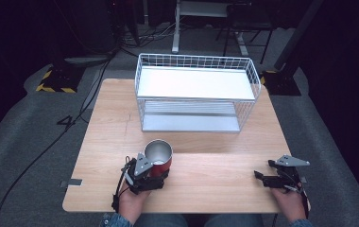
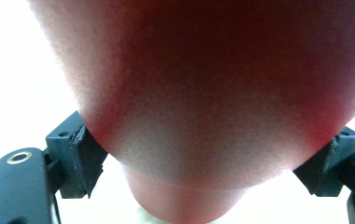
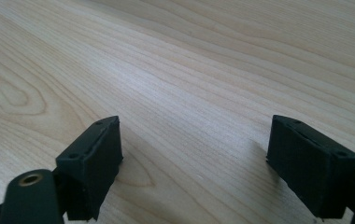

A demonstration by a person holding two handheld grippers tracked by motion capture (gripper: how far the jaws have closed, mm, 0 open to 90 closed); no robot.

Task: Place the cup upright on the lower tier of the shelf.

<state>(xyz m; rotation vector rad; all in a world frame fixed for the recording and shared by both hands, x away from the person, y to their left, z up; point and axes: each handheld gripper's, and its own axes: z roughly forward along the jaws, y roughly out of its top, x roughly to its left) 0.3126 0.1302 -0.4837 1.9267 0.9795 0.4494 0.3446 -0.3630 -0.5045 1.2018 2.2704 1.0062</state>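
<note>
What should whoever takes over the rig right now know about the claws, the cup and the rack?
Left claw: shut on the red cup, which is upright near the table's front edge; its jaws press both sides of the cup.
Right claw: open, empty, low over bare wood at front right.
Rack: at the table's back, both shelves bare.
Done: cup gripped.
Left: probably lift the cup and set it in the rack.
</note>
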